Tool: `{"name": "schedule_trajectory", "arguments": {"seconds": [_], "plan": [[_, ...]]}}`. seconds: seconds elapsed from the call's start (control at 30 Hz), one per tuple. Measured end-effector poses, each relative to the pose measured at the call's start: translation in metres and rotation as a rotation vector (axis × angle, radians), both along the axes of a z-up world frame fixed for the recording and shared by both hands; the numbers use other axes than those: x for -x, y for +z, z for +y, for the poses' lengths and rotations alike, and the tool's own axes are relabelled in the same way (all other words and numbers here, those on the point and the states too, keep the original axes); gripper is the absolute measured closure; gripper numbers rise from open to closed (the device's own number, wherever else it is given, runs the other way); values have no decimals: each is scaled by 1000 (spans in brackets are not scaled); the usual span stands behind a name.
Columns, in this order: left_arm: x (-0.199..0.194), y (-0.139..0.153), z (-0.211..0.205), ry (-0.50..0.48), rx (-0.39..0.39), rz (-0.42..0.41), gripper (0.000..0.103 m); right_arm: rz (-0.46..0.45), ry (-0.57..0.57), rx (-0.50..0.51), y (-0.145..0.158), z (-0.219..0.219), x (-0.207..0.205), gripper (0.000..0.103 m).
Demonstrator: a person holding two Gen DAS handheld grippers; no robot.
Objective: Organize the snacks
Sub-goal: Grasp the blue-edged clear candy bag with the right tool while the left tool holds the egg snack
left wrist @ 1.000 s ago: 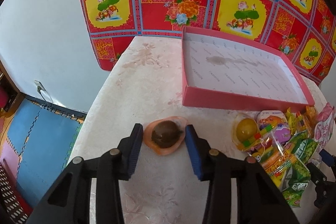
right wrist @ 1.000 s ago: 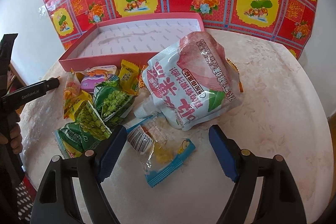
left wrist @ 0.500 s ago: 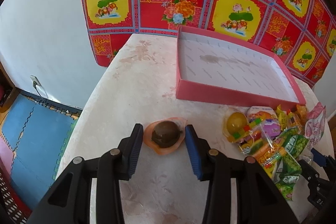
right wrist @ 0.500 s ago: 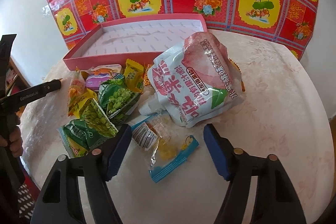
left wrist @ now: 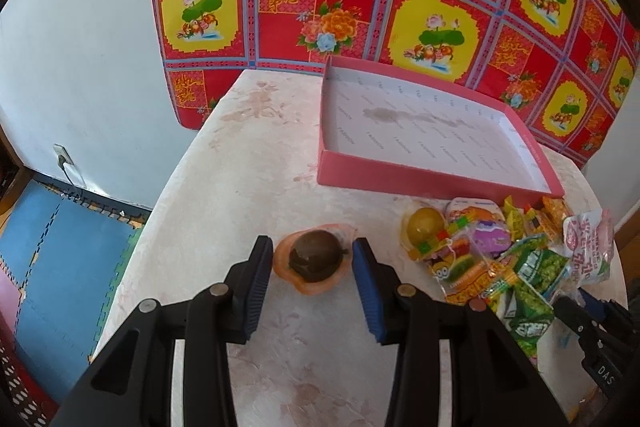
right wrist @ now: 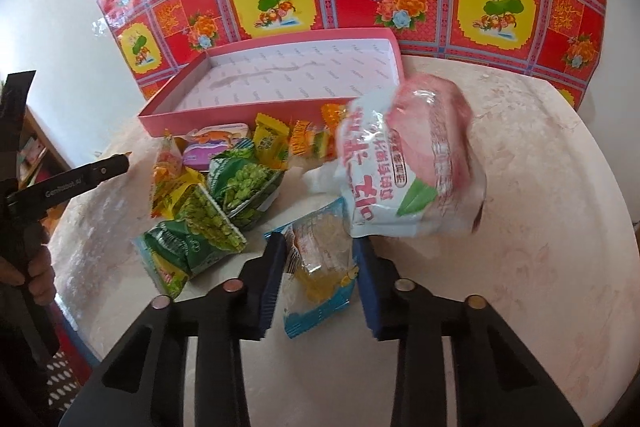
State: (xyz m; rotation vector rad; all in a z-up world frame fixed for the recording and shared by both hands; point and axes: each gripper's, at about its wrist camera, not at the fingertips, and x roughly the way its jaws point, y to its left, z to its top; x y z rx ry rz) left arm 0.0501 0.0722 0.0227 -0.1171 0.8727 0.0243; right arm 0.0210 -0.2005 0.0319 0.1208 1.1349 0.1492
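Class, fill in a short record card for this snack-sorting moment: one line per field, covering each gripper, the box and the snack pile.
left gripper: jaws open either side of the brown snack in an orange wrapper
right gripper: jaws closed against the clear packet with blue edges
pink box: no snacks inside, stained base
snack pile: on the table in front of the box
large white pouch: blurred

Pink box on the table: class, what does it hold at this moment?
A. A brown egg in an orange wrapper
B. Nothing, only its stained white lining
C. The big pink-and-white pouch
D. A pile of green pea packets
B: the pink box shows only its bare, stained lining, while the snack packets all lie on the table outside it.
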Motion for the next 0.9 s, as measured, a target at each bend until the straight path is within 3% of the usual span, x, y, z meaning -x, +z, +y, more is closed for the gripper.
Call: {"name": "schedule_trajectory", "arguments": {"seconds": [0.37,0.9], "plan": [[8,11,-3,-10,3,-25,60,29,16,-100,5,-2,7,73],[15,21,-11,-32,-4,-42,60,-1,37,-115,22,-5,16,73]]}}
